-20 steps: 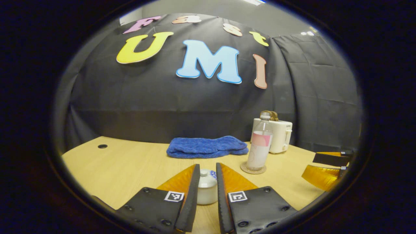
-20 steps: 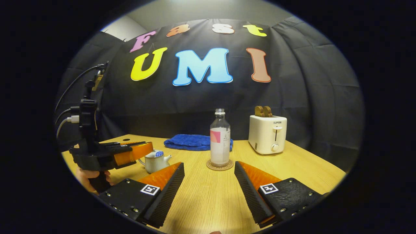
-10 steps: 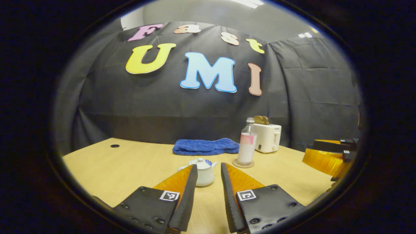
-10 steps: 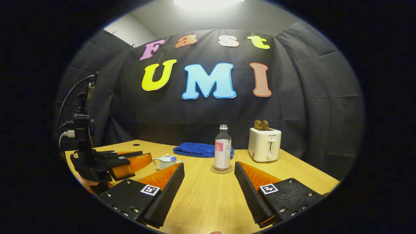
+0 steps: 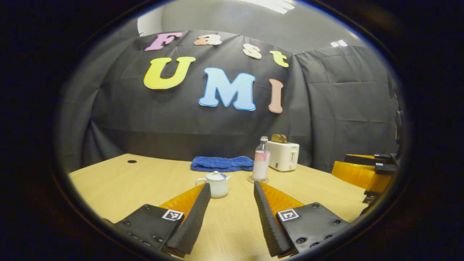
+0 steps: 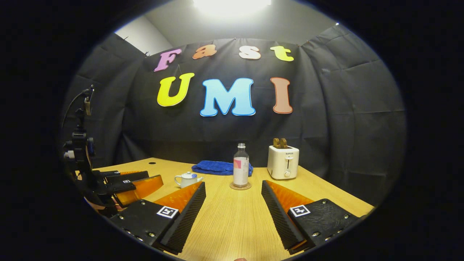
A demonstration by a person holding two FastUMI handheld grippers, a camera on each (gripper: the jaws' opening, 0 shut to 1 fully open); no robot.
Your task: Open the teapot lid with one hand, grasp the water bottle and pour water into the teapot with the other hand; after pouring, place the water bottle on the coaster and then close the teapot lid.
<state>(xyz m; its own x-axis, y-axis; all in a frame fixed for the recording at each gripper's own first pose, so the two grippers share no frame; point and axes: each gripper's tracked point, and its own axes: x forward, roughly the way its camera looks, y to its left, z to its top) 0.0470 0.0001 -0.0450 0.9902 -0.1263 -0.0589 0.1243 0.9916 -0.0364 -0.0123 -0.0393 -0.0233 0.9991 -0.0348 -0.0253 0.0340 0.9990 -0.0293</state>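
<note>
White and small, the teapot (image 5: 216,184) sits with its lid on near the middle of the table (image 5: 127,185), straight ahead of the left gripper (image 5: 229,210), which is wide open and holds nothing.

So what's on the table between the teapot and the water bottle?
Nothing: in the left gripper view, bare wooden table lies between the teapot and the water bottle on its coaster. The blue towel lies behind that gap.

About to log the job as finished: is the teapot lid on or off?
On. The lid sits on the teapot, knob up; both grippers are open and clear of it.
</note>
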